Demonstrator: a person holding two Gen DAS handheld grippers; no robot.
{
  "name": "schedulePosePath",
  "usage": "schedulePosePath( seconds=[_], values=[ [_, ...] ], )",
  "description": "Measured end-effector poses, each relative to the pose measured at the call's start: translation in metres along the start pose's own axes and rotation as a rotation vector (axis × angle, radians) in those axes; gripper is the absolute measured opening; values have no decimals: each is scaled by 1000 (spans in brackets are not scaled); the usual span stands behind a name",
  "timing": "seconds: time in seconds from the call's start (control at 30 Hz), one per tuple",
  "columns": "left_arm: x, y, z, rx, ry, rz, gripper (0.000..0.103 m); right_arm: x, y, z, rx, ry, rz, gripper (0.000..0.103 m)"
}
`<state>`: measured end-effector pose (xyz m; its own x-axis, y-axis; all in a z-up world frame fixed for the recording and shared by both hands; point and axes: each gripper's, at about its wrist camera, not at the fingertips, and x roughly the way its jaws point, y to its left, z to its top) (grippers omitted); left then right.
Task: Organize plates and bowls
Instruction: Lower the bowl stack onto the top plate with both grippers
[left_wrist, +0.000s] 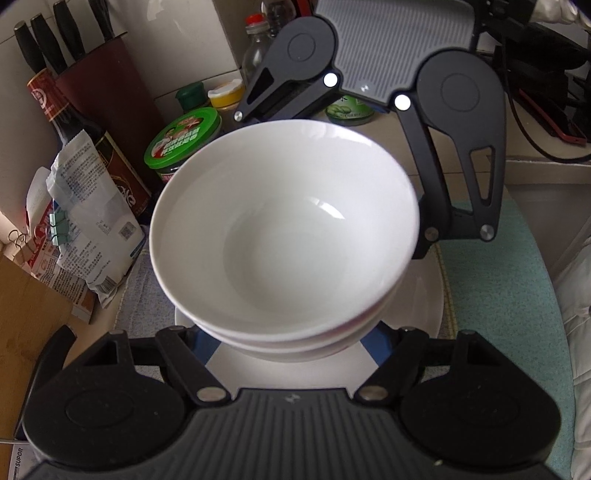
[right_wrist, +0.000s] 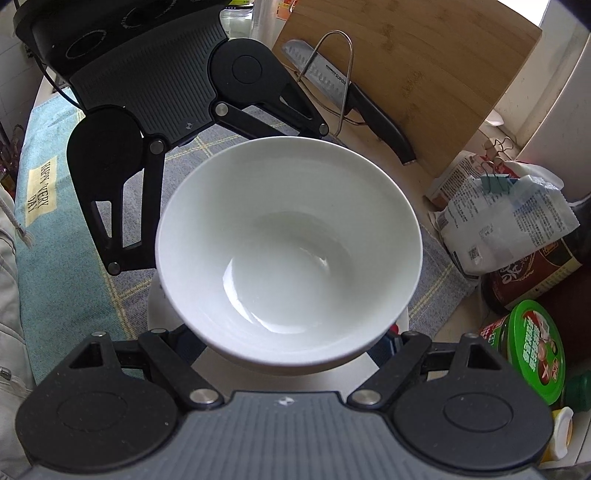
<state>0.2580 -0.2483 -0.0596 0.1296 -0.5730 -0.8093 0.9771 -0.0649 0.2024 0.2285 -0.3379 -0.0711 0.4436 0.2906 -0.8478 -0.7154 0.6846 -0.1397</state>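
A stack of white bowls (left_wrist: 284, 229) fills the middle of the left wrist view, and the same stack (right_wrist: 288, 240) fills the right wrist view. My left gripper (left_wrist: 288, 347) clamps the stack low on its near side, with blue pads (left_wrist: 205, 341) showing at either flank. My right gripper (right_wrist: 291, 350) clamps it from the opposite side, and its black arms (left_wrist: 454, 155) show beyond the bowls. The fingertips of both are hidden under the stack. A white plate (left_wrist: 424, 306) lies just beneath, on a grey checked cloth (right_wrist: 207, 147).
On one side stand a knife block (left_wrist: 74, 55), a dark sauce bottle (left_wrist: 74, 122), a green-lidded jar (left_wrist: 183, 142) and clipped bags (left_wrist: 92, 229). A bamboo cutting board (right_wrist: 424, 74) and a knife (right_wrist: 354, 99) lean nearby. A teal towel (left_wrist: 498, 277) lies beside the cloth.
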Motion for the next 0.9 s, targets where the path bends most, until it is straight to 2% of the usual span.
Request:
schedulePosePath(
  seconds=[0.9],
  values=[
    [9, 6, -2, -13, 16, -11, 78, 5, -4, -1, 12, 10, 10, 90]
  ],
)
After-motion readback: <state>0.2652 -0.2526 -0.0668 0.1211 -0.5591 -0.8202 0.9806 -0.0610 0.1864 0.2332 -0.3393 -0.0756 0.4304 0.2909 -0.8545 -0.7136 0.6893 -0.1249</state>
